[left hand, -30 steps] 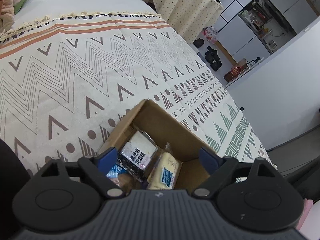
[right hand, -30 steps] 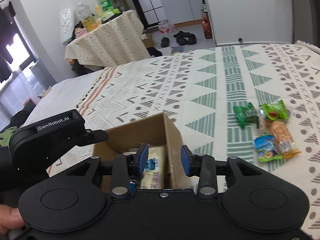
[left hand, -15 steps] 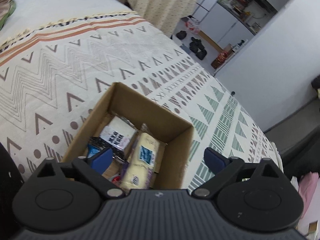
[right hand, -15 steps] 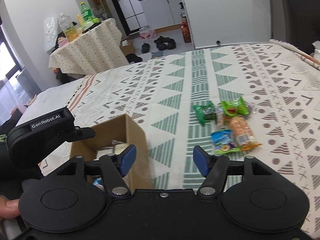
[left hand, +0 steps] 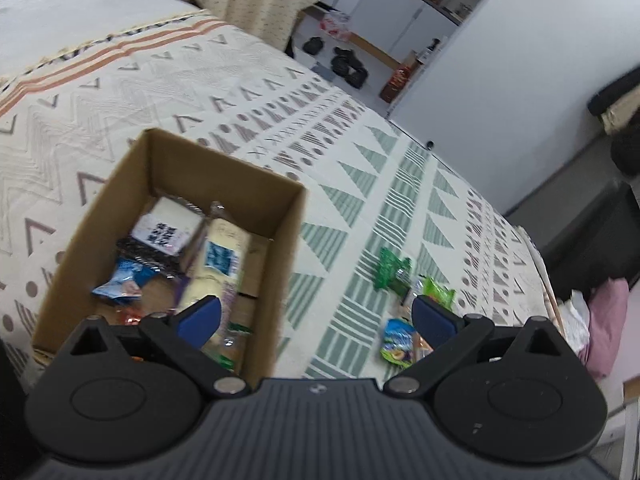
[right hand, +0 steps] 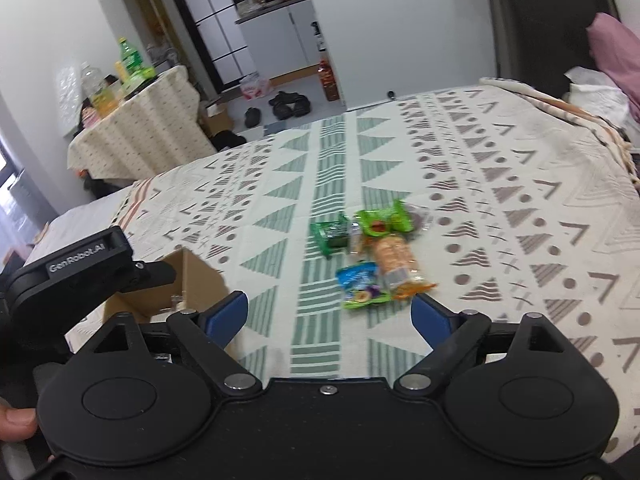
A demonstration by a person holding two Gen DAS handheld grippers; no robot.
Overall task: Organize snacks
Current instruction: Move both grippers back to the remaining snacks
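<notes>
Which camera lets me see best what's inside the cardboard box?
The left wrist view: it looks down into the cardboard box, showing the snack packets inside. The right wrist view shows only one box corner, partly behind the left gripper.

L wrist cam looks down into box (left hand: 168,184); R cam faces snack pile (right hand: 372,256) across bed; both share these.

The left gripper (left hand: 316,318) fills the lower part of its frame, blue-tipped fingers (left hand: 199,319) spread wide, gripping nothing. The right gripper (right hand: 330,316) is likewise wide apart and unladen; a thumb (right hand: 16,422) shows at lower left.
</notes>
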